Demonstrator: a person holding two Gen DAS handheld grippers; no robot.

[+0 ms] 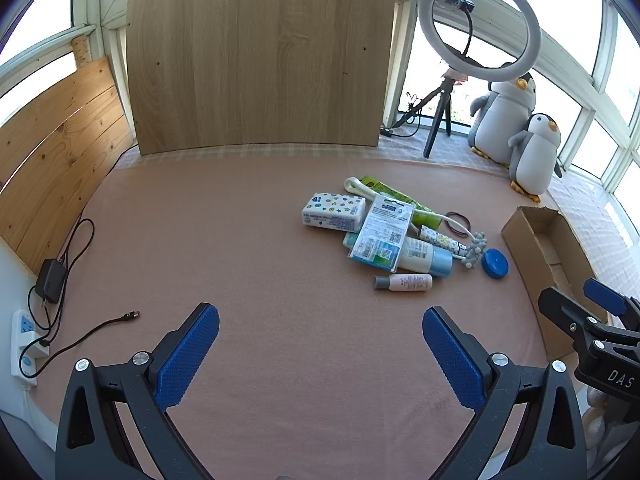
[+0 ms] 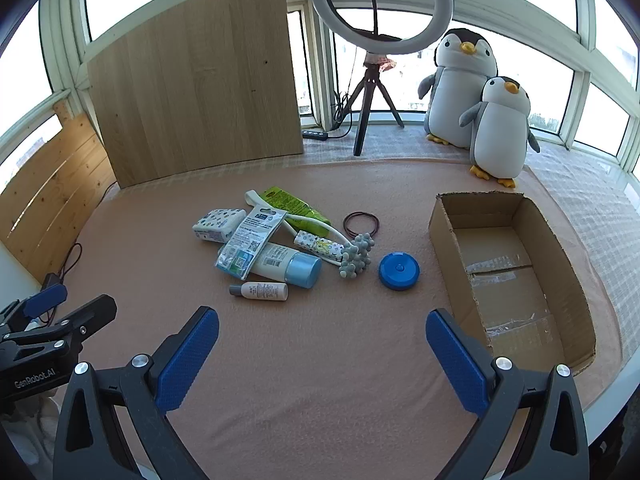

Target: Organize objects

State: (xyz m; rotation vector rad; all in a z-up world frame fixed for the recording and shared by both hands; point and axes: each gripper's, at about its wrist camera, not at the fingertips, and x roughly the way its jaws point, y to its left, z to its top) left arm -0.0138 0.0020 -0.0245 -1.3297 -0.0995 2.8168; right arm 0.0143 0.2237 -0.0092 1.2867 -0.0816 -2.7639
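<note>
Start of sorting: pile [image 2: 280, 244] mid-table, box [image 2: 560, 264] at right edge bare. Both grippers, left [image 1: 320, 354] and right [image 2: 322, 354], fingers spread, nothing held. Next likely: right reaches blue lid [image 2: 399, 271], nearest box.

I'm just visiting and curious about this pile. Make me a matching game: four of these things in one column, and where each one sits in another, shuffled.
Things:
1. blue lid
2. small bottle
3. hair ties
4. box

Places:
A. nearest the grippers, in front of the pile
B. far right, open, nothing inside
C. between the pile and the box
D. behind the grey massager

Pairs: 1-C, 2-A, 3-D, 4-B
</note>
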